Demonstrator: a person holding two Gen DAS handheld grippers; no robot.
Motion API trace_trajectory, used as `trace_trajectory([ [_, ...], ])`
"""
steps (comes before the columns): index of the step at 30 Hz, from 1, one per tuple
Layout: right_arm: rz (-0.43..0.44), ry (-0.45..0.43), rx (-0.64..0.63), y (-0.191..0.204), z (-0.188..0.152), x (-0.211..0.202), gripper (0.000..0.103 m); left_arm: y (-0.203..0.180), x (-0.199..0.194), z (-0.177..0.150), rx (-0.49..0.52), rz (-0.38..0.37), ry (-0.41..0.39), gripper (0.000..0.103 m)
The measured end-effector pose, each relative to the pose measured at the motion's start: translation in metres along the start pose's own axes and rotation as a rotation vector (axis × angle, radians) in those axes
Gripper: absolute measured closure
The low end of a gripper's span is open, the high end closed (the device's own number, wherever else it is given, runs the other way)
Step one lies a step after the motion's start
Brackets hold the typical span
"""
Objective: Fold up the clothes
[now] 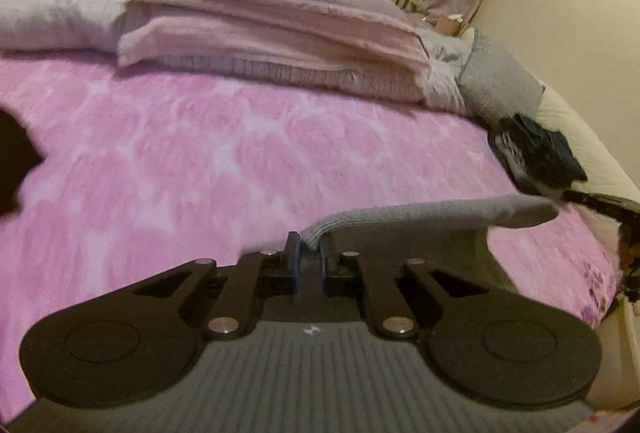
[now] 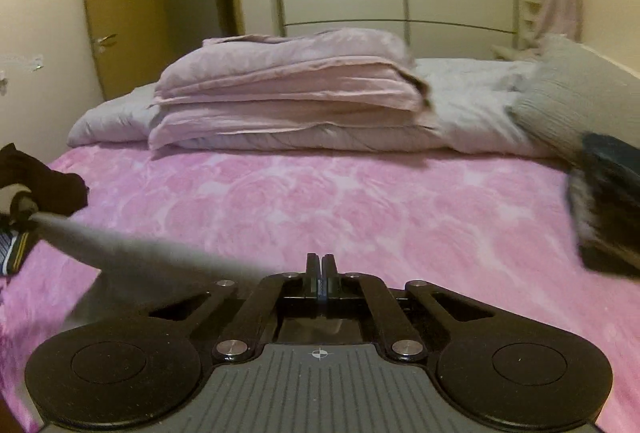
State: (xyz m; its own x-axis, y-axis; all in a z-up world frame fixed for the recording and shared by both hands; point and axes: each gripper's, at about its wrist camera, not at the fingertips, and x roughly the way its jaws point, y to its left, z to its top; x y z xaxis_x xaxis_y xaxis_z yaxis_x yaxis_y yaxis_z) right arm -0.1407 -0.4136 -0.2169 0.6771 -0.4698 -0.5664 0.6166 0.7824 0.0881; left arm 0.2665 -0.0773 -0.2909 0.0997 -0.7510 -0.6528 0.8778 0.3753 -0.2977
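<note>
A grey knitted garment point(image 1: 432, 215) is stretched in a taut band above the pink bedspread point(image 1: 200, 161). My left gripper point(image 1: 310, 253) is shut on one bunched end of it. The other end reaches my right gripper point(image 1: 570, 196), seen at the right edge. In the right wrist view the grey garment point(image 2: 132, 253) runs from the left gripper point(image 2: 26, 217) at the far left down under my right gripper point(image 2: 321, 269). Its fingers are pressed together, and the cloth at the pinch is hidden by the gripper body.
A folded pink duvet point(image 2: 288, 93) and pale pillows lie at the bed's far end. A grey ribbed cushion point(image 2: 568, 93) and a dark pile of clothes point(image 2: 608, 205) sit at the right edge. A dark brown garment point(image 2: 52, 181) lies at the left. Wardrobe and door stand behind.
</note>
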Motion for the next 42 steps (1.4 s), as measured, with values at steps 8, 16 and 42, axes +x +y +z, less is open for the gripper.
trace_trajectory([
  [8,0.017,0.354,0.286,0.005,-0.116,-0.046,0.082,-0.014,-0.035,-0.141,-0.313,0.182,0.161,0.096],
  [16,0.102,0.295,0.699,-0.011,-0.124,0.018,0.067,-0.005,0.001,-0.134,-0.641,0.084,0.050,0.072],
  [42,0.135,0.023,1.026,-0.061,-0.107,0.014,0.099,0.018,0.008,-0.119,-0.703,-0.027,-0.038,0.099],
])
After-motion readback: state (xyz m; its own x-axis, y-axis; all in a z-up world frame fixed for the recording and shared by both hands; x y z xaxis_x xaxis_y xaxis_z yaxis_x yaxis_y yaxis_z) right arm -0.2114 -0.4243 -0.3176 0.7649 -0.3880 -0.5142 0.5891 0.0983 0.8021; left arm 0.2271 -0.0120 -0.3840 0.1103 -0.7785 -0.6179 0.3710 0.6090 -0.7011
